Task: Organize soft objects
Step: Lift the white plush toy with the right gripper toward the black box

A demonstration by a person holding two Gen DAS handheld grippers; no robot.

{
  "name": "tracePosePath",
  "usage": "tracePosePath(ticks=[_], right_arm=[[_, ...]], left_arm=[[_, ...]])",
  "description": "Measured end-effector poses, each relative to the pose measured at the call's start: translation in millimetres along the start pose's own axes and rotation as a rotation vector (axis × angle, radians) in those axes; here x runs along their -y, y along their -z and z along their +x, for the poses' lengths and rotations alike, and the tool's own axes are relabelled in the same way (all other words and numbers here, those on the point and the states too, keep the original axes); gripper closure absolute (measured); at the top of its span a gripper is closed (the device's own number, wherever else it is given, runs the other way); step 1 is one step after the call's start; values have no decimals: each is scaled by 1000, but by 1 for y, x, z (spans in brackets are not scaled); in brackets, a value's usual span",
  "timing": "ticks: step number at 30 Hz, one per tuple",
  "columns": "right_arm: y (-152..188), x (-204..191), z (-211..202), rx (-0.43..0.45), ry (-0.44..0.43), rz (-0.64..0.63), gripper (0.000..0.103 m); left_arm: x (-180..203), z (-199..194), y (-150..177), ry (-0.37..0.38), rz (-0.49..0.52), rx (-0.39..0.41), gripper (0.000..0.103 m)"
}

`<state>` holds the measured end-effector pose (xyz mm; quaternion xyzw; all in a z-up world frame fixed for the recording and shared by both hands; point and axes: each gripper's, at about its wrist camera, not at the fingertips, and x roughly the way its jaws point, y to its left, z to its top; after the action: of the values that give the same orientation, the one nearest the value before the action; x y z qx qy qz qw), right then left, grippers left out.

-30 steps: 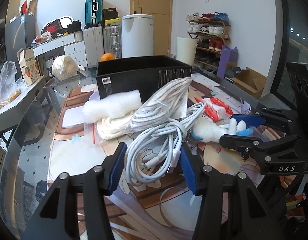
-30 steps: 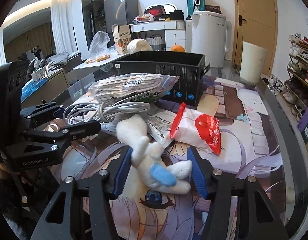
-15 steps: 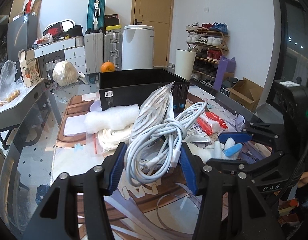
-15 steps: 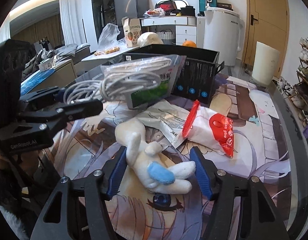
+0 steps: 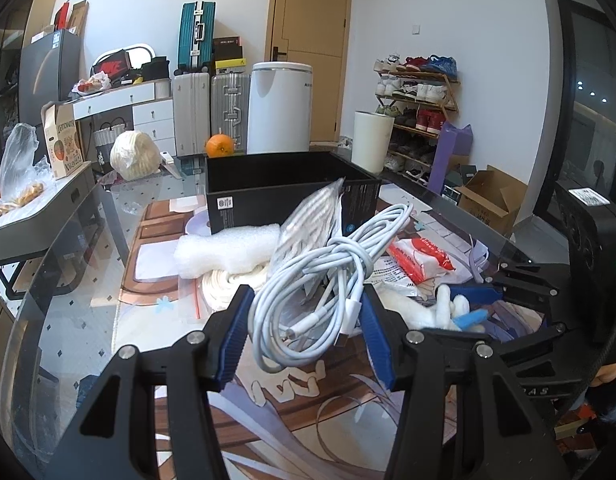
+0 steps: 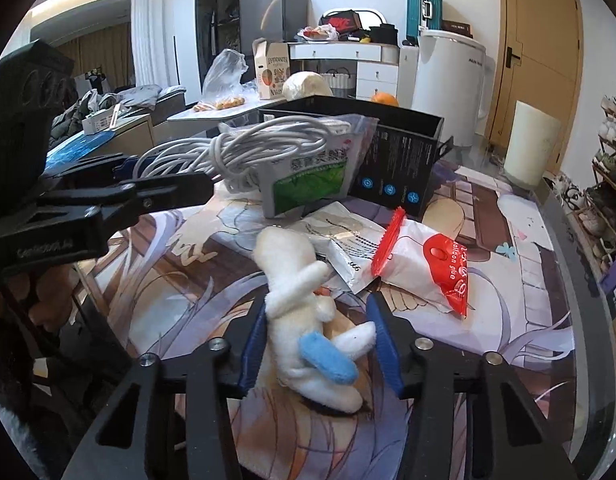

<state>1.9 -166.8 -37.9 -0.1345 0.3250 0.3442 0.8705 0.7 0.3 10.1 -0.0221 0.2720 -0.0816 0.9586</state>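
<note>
The sorting looks barely begun: the black box (image 5: 292, 184) at the back of the table shows nothing inside from these angles, though its floor is hidden. Left of the pile, a white foam roll (image 5: 228, 246) and a bagged rope (image 5: 228, 284) lie on the printed mat (image 5: 308, 420), untouched. The left gripper (image 5: 304, 330) is clamped on a bundle of white cable (image 5: 320, 288), lifted off the mat, with a clear packet (image 5: 308, 220) leaning on it. Further right, a red-and-white pouch (image 6: 428, 268) waits flat. The right gripper (image 6: 318, 346) has just closed its jaws on the white plush toy (image 6: 304, 312), which lies on the mat. Both likely go to the box next
</note>
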Motion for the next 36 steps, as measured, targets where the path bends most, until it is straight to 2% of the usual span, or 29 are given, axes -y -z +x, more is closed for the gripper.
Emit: tracePosePath(ticks=[11,21,36], right_arm=[[-3,-2,-24,68,2,-38,56],[-11,2,-48,136,17,-38,56],[-57,27,-54,240,70,11,56]], left_arm=[[3,-10,-14,3,3,48,51],[-4,-14,-25,-28,-2,77,51],[-20,-6,-53,-86,-21,124,51]])
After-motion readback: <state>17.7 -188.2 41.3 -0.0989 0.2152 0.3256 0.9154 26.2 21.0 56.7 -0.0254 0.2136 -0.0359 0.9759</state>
